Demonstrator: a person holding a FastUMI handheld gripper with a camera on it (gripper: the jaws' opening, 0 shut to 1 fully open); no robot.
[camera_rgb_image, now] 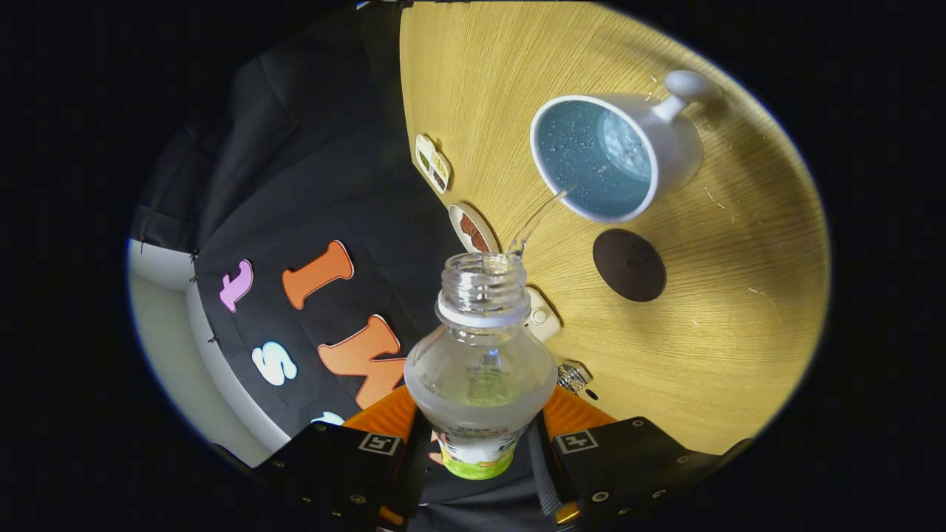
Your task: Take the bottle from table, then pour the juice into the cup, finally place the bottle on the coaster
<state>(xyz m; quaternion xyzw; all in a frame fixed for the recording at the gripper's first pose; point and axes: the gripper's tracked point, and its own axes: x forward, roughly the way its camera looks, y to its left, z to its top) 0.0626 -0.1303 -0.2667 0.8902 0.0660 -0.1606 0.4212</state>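
My gripper is shut on a clear plastic bottle with a green-and-white label, uncapped and tilted so its mouth points toward the table. A thin stream of liquid runs from the bottle's mouth into a white cup with a blue inside and a handle on its far side. The cup stands on the wooden table beyond the fingers and holds some liquid. A dark round coaster lies on the table between the cup and the bottle, a little to the side of the stream.
Small flat cards and a round picture disc lie along the table's edge by the black cloth wall. A small white object and a crumpled clear bit sit just behind the bottle's shoulder.
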